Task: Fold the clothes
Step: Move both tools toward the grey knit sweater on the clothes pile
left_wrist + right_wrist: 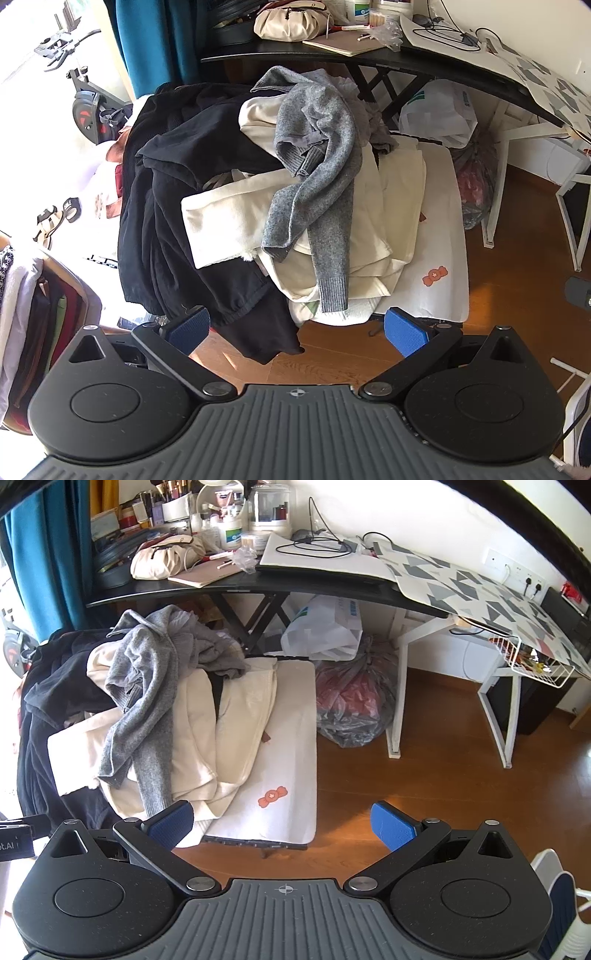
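A heap of clothes lies on a low surface covered by a white towel (439,258) (284,775) with an orange candy print. On top is a grey knit sweater (317,177) (147,686), its sleeve hanging toward me. Under it lie cream garments (229,221) (236,716), and black garments (173,206) (48,716) hang off the left side. My left gripper (295,332) is open in front of the heap's near edge, holding nothing. My right gripper (282,825) is open too, above the towel's near edge, empty.
A black desk (295,55) (258,587) crowded with bottles, a cream pouch and cables stands behind the heap. Plastic bags (343,690) sit under it on the wooden floor (443,775). A white desk frame (399,701) is at right, an exercise bike (88,110) at left.
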A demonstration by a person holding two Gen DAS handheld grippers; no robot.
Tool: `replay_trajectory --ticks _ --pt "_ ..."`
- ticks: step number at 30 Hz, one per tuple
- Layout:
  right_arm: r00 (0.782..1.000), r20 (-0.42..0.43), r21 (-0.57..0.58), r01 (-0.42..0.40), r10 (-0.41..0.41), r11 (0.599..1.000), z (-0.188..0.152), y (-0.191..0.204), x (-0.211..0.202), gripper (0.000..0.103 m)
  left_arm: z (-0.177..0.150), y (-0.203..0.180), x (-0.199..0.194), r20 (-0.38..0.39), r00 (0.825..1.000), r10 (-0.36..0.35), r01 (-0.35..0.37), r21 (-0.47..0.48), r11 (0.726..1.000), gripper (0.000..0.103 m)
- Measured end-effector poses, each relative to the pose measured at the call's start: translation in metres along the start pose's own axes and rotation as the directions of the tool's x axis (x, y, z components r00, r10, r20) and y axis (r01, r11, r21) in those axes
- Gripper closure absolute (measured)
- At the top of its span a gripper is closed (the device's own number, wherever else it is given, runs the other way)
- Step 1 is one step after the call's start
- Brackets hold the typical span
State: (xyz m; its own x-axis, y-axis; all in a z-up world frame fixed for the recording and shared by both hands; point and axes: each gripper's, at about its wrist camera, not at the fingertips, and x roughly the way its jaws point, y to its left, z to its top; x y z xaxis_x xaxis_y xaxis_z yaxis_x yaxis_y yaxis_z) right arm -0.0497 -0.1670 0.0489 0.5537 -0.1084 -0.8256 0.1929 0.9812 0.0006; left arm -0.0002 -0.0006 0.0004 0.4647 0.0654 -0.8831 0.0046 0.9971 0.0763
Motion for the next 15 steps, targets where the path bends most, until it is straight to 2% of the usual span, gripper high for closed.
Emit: replay_trajectory --ticks 11,15 --pt "0.998 0.064 -0.067 0.006 -0.002 0.998 0.005 0.0 -0.015 0.001 0.001 -0.005 -0.004 0.016 0.999 -0.034 0.034 0.016 0.999 0.0" --pt "0.996 0.087 -0.091 0.01 -0.002 0.996 0.007 -0.001 -0.021 0.001 0.004 -0.006 -0.004 0.013 1.0 0.008 -0.009 0.033 0.999 0.0"
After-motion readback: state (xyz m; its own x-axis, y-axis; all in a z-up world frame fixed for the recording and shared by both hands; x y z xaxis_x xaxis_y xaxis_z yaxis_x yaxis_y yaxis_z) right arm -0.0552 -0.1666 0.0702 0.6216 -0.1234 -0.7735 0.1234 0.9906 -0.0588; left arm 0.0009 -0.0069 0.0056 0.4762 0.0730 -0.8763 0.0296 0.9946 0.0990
